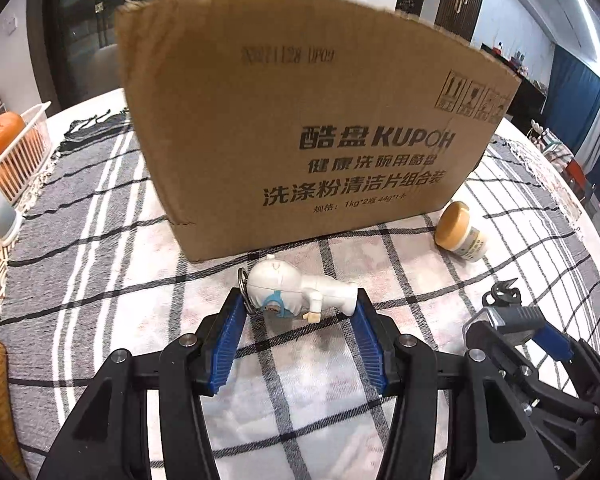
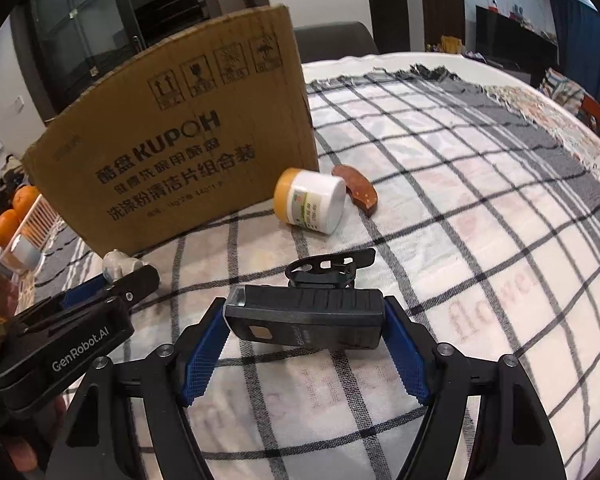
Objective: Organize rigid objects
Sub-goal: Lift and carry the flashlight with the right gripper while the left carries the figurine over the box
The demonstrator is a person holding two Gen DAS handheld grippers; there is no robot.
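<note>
My left gripper (image 1: 298, 300) is shut on a white doll keychain (image 1: 296, 288), its blue pads against the head and the feet, just in front of the brown cardboard box (image 1: 300, 120). My right gripper (image 2: 305, 312) is shut on a black device with a clip (image 2: 312, 316), held over the checked tablecloth. The right gripper also shows in the left wrist view (image 1: 516, 324), and the left gripper with the doll (image 2: 118, 266) shows in the right wrist view. A white jar with a yellow lid (image 2: 310, 200) lies on its side by the box corner (image 1: 460, 234).
A brown curved piece (image 2: 358, 192) lies beside the jar. A white basket of oranges (image 1: 12, 148) and a small white cup (image 1: 0, 212) stand at the table's left. The box (image 2: 172, 140) stands upright on the checked cloth (image 2: 460, 200).
</note>
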